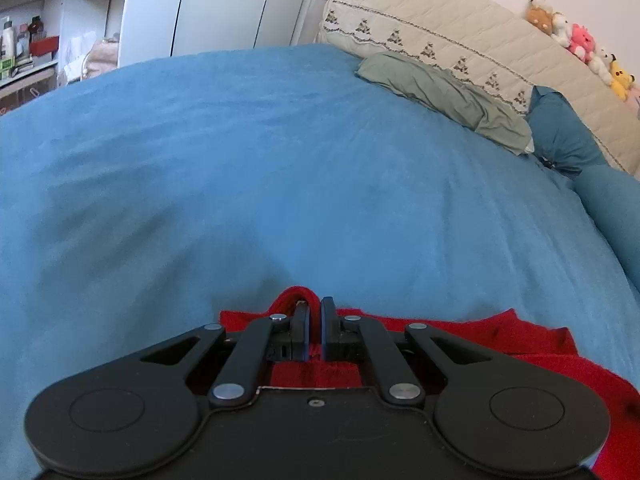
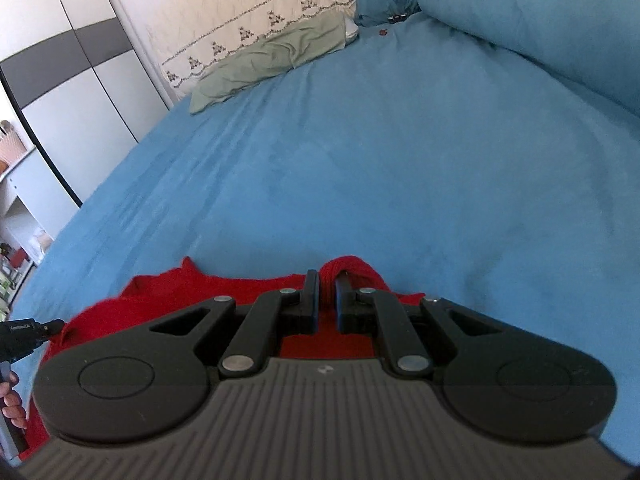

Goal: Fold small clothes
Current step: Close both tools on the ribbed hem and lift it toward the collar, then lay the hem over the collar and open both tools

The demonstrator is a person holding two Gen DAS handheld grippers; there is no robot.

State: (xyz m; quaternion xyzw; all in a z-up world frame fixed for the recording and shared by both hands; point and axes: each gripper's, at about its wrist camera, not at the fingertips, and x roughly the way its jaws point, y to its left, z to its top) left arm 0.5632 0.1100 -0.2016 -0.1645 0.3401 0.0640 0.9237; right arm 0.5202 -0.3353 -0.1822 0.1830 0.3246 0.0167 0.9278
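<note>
Bedroom, daylight. Blue bedspread (image 1: 280,160) fills both wrist views, smooth, a few soft ridges. Far end: cream quilted pillow (image 1: 440,28) with stitched border, a green pillow (image 1: 444,92) lying against it, a blue pillow (image 1: 564,136) to the right. Row of plush toys (image 1: 576,44) along the far right. White wardrobe doors (image 1: 224,4) far left.

Red garment (image 1: 480,336) lies on the near part of the bedspread, spread under both tools. Knit texture, looks soft and limp; far edge uneven, with a small peak near the left in the right wrist view.

Left gripper (image 1: 315,312): jaws drawn nearly together, pinching a raised fold of the red edge between them. Right gripper (image 2: 328,292): same, clamped on a bunched loop of red fabric that humps up past the fingertips. Both tools sit low, nearly level, pointing toward the far pillows, one at each end of the same far edge by my reading.

Step in hand, as I judge it: both corners gripped, ready to carry the edge over for a fold. To do it well, lift both together at matching height, keep the edge taut between them, avoid dragging the bedspread. Grip looks shallow; knit could slip.

Small item: part of the person's hand (image 2: 12,400) at the near left margin of the right wrist view.
</note>
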